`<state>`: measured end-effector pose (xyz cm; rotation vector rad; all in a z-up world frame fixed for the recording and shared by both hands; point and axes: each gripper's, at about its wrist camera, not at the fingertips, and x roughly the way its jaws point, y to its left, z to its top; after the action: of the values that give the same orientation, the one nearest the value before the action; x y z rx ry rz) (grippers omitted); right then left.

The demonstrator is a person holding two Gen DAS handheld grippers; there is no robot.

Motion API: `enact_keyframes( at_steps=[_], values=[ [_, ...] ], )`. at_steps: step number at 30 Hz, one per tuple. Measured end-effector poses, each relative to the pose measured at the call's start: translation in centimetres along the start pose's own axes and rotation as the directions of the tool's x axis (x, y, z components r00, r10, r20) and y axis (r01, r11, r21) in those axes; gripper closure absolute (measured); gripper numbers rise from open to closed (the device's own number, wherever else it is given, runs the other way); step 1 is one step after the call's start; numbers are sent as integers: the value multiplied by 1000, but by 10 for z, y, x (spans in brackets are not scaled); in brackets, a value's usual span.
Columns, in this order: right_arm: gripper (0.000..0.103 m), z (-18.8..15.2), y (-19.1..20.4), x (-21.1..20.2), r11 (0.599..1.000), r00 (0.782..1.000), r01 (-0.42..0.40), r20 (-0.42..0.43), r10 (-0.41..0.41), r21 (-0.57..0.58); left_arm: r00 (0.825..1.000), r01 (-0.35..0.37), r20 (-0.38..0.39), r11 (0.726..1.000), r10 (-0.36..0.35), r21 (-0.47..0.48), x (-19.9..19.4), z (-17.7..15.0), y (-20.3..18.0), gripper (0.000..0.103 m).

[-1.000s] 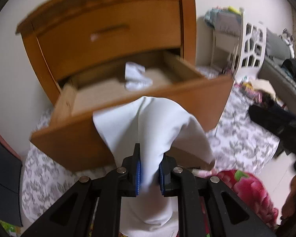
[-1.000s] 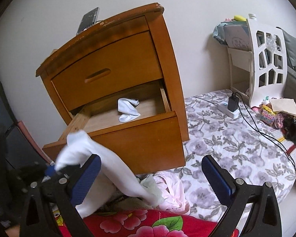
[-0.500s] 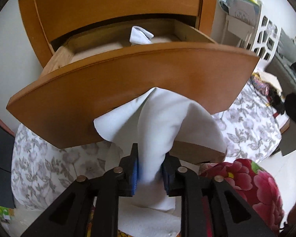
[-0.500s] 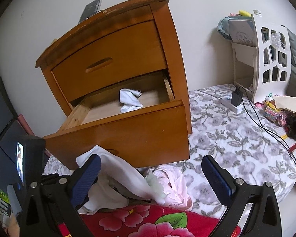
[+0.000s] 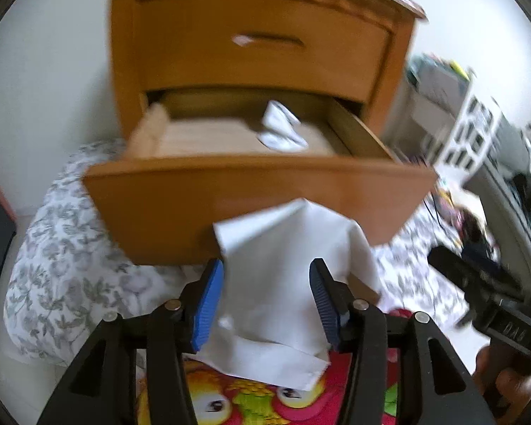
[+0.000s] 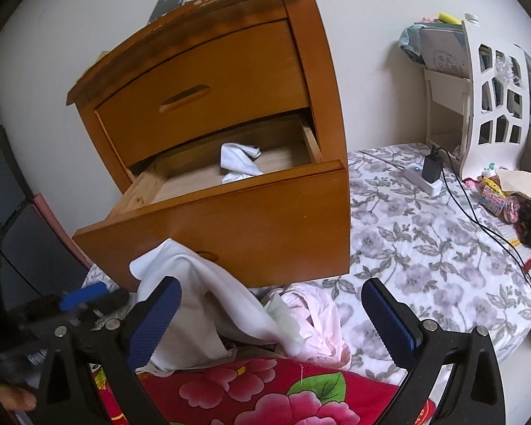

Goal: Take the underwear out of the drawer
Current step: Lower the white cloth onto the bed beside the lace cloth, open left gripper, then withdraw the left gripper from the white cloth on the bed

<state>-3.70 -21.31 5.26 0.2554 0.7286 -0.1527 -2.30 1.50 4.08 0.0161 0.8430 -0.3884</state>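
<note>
Jaws of left gripper (image 5: 266, 294) had just opened, white underwear (image 5: 286, 283) loose between; right gripper (image 6: 270, 315) gaped empty, drawer (image 6: 230, 226) edge at twelve o'clock.

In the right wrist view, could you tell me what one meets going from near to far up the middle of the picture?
Red floral blanket → white garment → open drawer's front panel → white underwear inside the drawer → closed upper drawer.
</note>
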Motion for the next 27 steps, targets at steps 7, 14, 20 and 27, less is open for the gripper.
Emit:
enact_keyframes(
  at_steps=[7,14,20,27],
  values=[
    [0,-5,13,5,999,1000,-4,-26,3,-41,994,-84,59,994,88,-76,-6,-2,23,24],
    [0,-8,23,9,996,999,15,-45,-19,-84,968,-220,102,971,229,-91,-7,-11,47,4],
    [0,-10,36,12,990,998,18,-55,-25,-137,923,-330,180,941,339,-76,-21,-13,61,3],
    [0,-12,47,17,983,997,21,-66,-33,-180,938,-277,198,959,283,-62,-23,-18,55,3]
  ],
)
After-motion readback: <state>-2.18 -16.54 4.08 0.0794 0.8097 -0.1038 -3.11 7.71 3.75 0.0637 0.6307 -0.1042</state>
